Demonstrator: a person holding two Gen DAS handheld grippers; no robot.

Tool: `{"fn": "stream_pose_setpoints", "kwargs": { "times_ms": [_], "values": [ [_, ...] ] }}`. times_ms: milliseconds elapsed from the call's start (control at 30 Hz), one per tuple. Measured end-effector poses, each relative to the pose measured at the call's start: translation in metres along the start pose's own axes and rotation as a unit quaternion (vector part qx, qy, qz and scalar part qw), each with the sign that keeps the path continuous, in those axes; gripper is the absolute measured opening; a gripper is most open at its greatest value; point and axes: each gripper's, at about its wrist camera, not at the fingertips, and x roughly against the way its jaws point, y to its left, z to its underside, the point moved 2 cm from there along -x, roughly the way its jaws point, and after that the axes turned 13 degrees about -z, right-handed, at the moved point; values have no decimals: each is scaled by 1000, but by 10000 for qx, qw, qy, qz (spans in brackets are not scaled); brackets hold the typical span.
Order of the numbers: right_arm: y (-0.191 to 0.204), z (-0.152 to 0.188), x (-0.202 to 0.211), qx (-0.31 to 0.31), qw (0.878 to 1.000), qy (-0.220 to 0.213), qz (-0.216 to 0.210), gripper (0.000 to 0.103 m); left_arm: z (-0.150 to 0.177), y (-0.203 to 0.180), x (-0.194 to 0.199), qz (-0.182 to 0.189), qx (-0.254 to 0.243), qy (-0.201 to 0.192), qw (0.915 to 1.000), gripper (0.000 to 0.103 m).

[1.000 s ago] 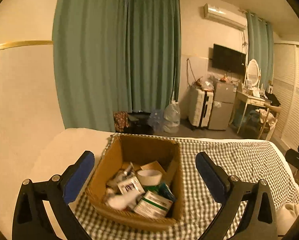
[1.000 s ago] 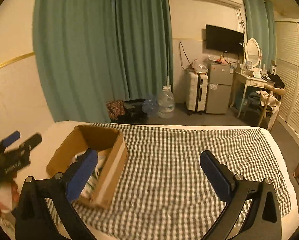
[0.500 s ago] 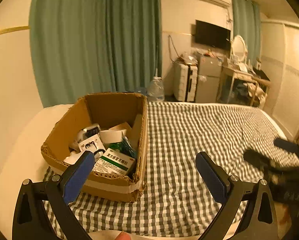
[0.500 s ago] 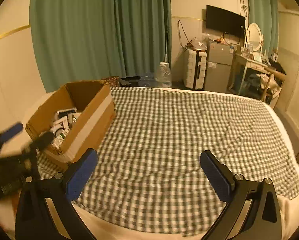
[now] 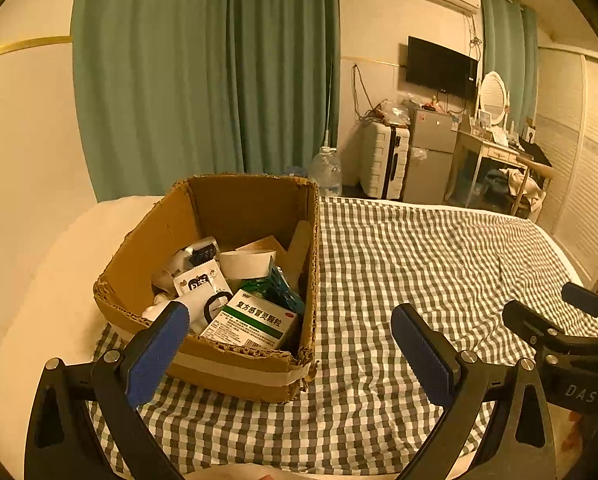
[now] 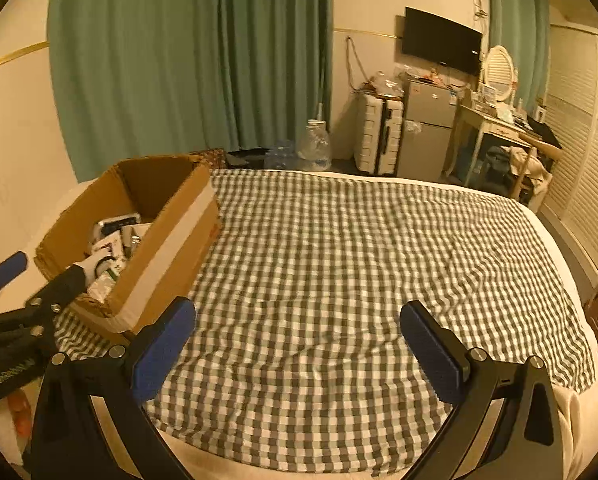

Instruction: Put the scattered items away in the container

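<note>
A bed fills the lower half of both views, spread with a green-and-white checked cloth (image 6: 359,264) that lies bare apart from the box. At centre left of the left wrist view stands the open cardboard box (image 5: 235,364), a band of pale tape along its near wall; in the right wrist view the same box (image 6: 171,240) sits at middle left. The tidied items lie heaped inside it. Largest among them is a white-and-green medicine carton (image 5: 255,320) at the box's near right corner, printed with a small "999" mark and bold Chinese characters. Behind it sit a roll of white tape (image 5: 247,262), a white packet with a dark label (image 5: 199,280) whose print is too small to read, and a blue-green packet (image 5: 283,288).

The left gripper (image 5: 289,350) hangs with its blue-padded fingers spread wide and nothing between them, its left pad overlapping the box's near rim in the picture. The right gripper (image 6: 297,344) likewise gapes empty above the cloth. At the lower right edge of the left wrist view, the right gripper's black body shows the white letters "DAS".
</note>
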Motion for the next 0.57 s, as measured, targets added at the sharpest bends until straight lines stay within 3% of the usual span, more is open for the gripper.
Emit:
{"fn": "stream_pose_setpoints", "kwargs": {
  "times_ms": [200, 567],
  "values": [
    [-7, 2, 3, -31, 10000, 34, 12, 102, 3, -5, -3, -88, -146, 107, 9998, 103],
    [-3, 5, -2, -14, 9999, 113, 21, 102, 4, 6, -6, -10, 179, 206, 9996, 103]
  ]
}}
